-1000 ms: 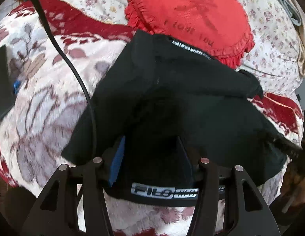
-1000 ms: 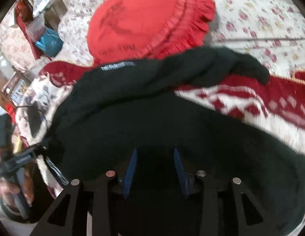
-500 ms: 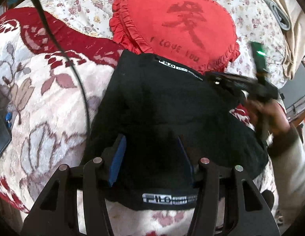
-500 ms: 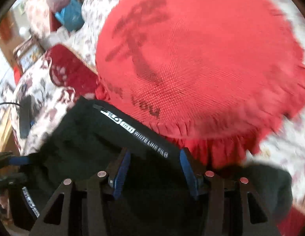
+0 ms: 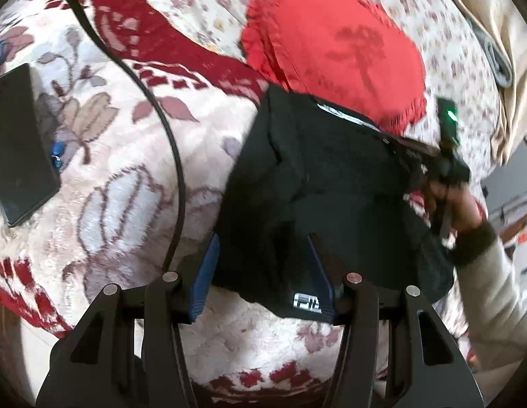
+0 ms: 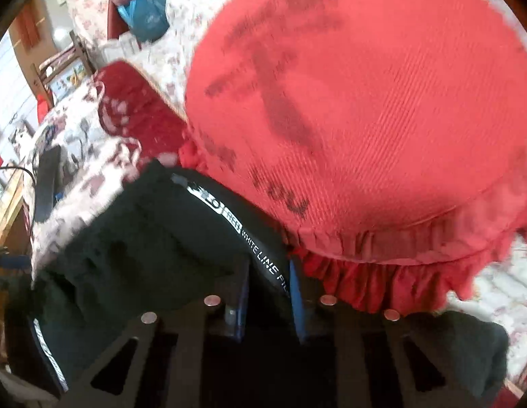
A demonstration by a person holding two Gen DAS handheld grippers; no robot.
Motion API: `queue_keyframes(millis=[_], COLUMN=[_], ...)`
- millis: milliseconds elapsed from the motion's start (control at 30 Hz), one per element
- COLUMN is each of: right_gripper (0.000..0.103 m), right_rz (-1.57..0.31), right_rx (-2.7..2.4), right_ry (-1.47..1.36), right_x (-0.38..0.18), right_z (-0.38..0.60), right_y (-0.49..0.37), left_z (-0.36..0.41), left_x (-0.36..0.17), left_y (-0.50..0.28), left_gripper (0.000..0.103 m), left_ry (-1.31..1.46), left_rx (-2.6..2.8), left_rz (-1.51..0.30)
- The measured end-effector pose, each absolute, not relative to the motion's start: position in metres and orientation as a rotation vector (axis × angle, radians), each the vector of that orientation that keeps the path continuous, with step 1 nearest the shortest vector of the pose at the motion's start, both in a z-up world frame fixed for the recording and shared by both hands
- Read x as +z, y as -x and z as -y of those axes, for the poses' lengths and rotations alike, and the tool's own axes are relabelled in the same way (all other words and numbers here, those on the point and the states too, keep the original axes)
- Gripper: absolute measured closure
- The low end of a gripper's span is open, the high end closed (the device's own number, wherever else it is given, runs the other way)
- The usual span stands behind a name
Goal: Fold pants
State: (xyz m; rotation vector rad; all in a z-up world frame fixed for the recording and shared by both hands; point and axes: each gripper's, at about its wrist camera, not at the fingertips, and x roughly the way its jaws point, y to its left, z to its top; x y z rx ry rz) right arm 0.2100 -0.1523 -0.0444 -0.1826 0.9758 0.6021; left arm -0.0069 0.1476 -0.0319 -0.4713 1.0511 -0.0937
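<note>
Black pants (image 5: pixel 331 197) lie bunched on a floral blanket, with a white-lettered waistband at the near edge and another at the far edge by a red cushion. My left gripper (image 5: pixel 263 272) is open, its blue pads either side of the near hem. My right gripper (image 6: pixel 268 272) has narrowed on the lettered waistband (image 6: pixel 253 234) of the pants (image 6: pixel 144 248). It also shows in the left wrist view (image 5: pixel 443 166), at the pants' far right corner.
A red frilled round cushion (image 5: pixel 334 51) lies just behind the pants, also in the right wrist view (image 6: pixel 365 119). A black cable (image 5: pixel 175 170) runs across the blanket (image 5: pixel 110 187). A dark tablet (image 5: pixel 18 146) lies at left. Furniture and bags (image 6: pixel 141 10) stand beyond the bed.
The right gripper carried its part of the pants up to the far edge by the cushion and its jaws narrowed on the waistband. The left gripper shifted left; the pants now sit right of centre.
</note>
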Motion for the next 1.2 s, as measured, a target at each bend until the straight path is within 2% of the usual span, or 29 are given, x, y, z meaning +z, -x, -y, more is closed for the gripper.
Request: queue_keyframes(millis=[200, 333, 400, 500, 567, 633, 700, 767, 800, 1033, 1200], right_gripper=[0.084, 0.084, 0.084, 0.084, 0.081, 0.079, 0.076, 0.052, 0.047, 0.045, 0.045], right_rz=[-0.759, -0.667, -0.684, -0.827, -0.875, -0.881, -0.857, -0.841, -0.828, -0.822, -0.924], right_rx=[0.571, 0.584, 0.611, 0.672, 0.66, 0.617, 0.606, 0.615, 0.596, 0.264, 0.122], right_ry=[0.227, 0.304, 0.29, 0.229, 0.235, 0.224, 0.189, 0.096, 0.04, -0.167, -0.192], right_x=[0.031, 0.049, 0.038, -0.012, -0.039, -0.052, -0.042, -0.026, -0.017, 0.012, 0.004], right_z=[0.145, 0.132, 0.127, 0.111, 0.103, 0.101, 0.109, 0.128, 0.142, 0.251, 0.292], right_y=[-0.126, -0.046, -0.012, 0.029, 0.043, 0.053, 0.055, 0.052, 0.049, -0.019, -0.105], left_z=[-0.154, -0.158, -0.16, -0.166, -0.169, -0.168, -0.16, -0.153, -0.148, -0.104, -0.079], left_x=[-0.016, -0.012, -0.011, -0.011, -0.007, -0.002, 0.004, 0.004, 0.001, -0.018, -0.036], left_y=[0.011, 0.019, 0.023, 0.023, 0.028, 0.031, 0.033, 0.031, 0.028, 0.008, -0.009], left_gripper=[0.051, 0.051, 0.051, 0.051, 0.049, 0.042, 0.039, 0.038, 0.038, 0.038, 0.038], left_ry=[0.49, 0.535, 0.546, 0.58, 0.599, 0.588, 0.558, 0.543, 0.535, 0.425, 0.371], left_rx=[-0.083, -0.084, -0.068, -0.047, -0.041, -0.034, -0.046, -0.062, -0.071, -0.119, -0.142], left_rz=[-0.973, -0.933, -0.92, -0.911, -0.898, -0.881, -0.86, -0.865, -0.879, -0.933, -0.974])
